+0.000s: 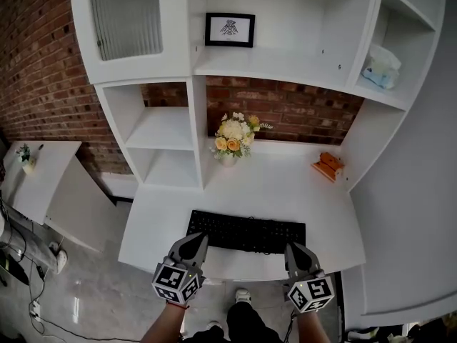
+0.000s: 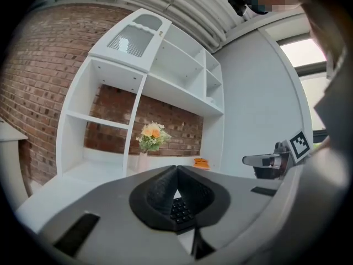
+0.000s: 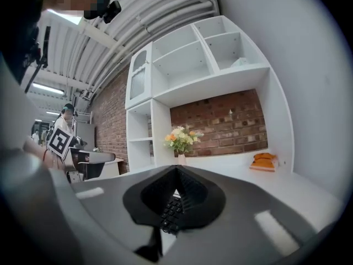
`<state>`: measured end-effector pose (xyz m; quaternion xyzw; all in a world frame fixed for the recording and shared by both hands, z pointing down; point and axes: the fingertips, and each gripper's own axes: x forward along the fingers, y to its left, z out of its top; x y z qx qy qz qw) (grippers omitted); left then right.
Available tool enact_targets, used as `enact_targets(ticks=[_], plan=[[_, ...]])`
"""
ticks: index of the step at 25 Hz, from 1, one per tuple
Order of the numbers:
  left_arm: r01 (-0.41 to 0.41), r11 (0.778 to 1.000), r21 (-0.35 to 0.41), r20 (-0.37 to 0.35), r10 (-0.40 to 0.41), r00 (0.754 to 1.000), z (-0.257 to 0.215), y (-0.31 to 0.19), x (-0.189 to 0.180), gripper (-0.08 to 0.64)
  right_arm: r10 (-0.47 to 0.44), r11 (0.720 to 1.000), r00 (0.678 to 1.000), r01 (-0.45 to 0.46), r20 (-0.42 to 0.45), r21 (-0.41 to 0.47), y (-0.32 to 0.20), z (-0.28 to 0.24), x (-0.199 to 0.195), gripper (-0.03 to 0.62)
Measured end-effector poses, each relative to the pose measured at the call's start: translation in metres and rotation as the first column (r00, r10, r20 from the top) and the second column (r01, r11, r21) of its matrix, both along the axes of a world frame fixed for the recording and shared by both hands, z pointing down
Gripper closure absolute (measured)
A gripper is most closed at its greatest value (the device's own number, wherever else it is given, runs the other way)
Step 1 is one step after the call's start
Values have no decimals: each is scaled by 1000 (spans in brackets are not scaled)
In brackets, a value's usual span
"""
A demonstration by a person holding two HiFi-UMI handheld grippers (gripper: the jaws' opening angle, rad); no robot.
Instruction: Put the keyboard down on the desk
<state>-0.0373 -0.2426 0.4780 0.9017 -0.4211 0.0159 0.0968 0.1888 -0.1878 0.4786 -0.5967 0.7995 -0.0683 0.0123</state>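
1 white desk (image 1: 285,188) against red brick wall (image 1: 300,109).

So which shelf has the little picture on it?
The top middle shelf, straight above the flowers; it holds the black-framed picture. The right-hand shelf holds a pale bundle instead.

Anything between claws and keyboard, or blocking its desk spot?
Nothing visible: keyboard lies on the desk front; flowers and orange object sit farther back. Both shut, left claw and right claw are at its near edge.
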Motion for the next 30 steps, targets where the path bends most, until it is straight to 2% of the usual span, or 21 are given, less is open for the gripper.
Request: enact_targets(ticks=[4, 17, 30], plan=[[11, 1000, 25, -23, -10, 1000, -12, 9, -10, 561, 2, 1000, 999, 0, -50, 30, 13, -15, -3, 591], [76, 996, 53, -72, -72, 995, -29, 40, -50, 561, 54, 996, 996, -49, -67, 76, 51, -29, 1, 591], [64, 996, 55, -75, -59, 995, -30, 70, -66, 561, 71, 993, 996, -64, -62, 102, 86, -37, -15, 591]])
